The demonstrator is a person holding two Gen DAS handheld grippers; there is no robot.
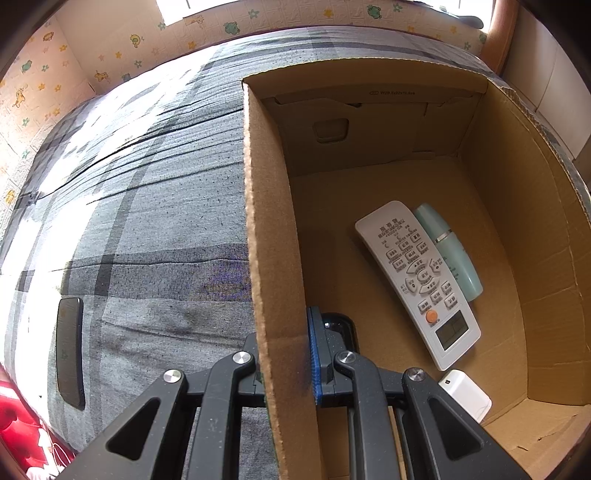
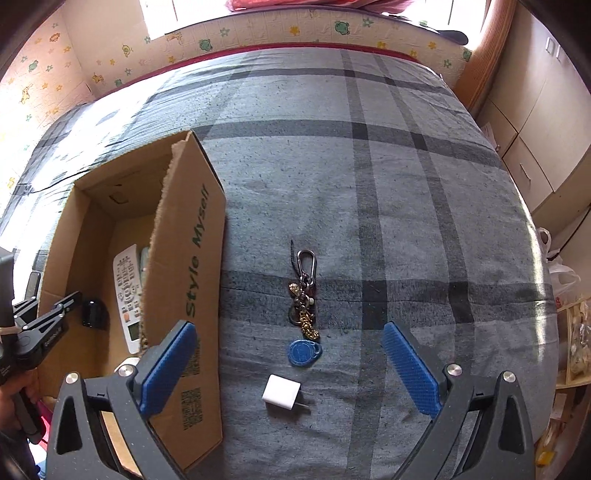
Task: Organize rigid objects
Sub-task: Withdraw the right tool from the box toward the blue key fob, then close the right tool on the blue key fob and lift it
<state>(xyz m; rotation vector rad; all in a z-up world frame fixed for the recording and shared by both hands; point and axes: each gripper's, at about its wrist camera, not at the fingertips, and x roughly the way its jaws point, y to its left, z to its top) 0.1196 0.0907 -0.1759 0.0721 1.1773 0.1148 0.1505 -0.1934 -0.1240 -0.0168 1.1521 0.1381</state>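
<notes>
A cardboard box (image 1: 266,206) stands on the bed; it also shows in the right wrist view (image 2: 188,258). My left gripper (image 1: 288,369) is shut on the box's left wall, one finger inside and one outside. Inside lie a white remote (image 1: 417,273), a pale green bottle (image 1: 454,254), a white charger (image 1: 465,395) and a black object (image 1: 340,326). My right gripper (image 2: 291,369) is open above a second white charger (image 2: 282,393), with a key bunch (image 2: 303,291) and blue fob (image 2: 303,351) just beyond.
A black phone (image 1: 70,354) lies on the plaid bedsheet (image 2: 369,184) left of the box. A papered wall (image 2: 258,33) lies beyond the bed, cabinets (image 2: 535,129) to its right.
</notes>
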